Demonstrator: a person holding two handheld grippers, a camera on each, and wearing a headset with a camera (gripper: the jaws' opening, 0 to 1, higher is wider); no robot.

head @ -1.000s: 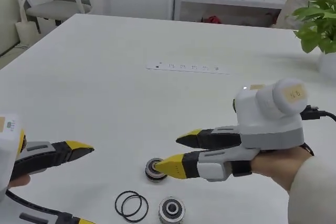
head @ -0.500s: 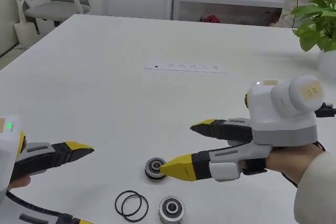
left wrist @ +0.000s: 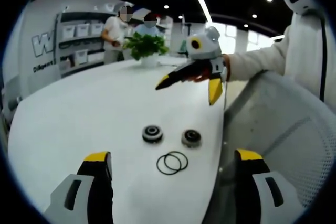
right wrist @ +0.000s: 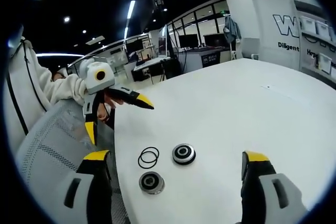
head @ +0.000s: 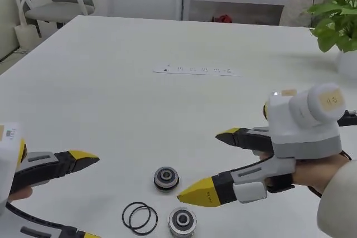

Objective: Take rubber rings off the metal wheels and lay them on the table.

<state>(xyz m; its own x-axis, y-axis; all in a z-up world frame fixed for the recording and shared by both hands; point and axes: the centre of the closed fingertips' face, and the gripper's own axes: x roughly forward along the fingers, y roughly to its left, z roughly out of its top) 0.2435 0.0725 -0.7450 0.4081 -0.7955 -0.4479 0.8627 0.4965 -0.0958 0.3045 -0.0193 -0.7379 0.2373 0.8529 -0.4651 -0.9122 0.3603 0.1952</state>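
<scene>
Lying ahead between spread jaws: wheels [right wrist: 183, 153]

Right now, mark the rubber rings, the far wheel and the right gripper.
rubber rings [head: 140, 218], head view, where the two loops overlap.
far wheel [head: 166, 177], head view, its hub.
right gripper [head: 198, 165], head view, midway between its yellow fingertips.

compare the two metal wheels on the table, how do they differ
The farther wheel has a dark outer band, seemingly rubber; the nearer wheel looks greyer at its rim. The nearer wheel lies right beside the loose rubber rings; the farther wheel lies apart from them. Both lie flat on the table, untouched.
</scene>
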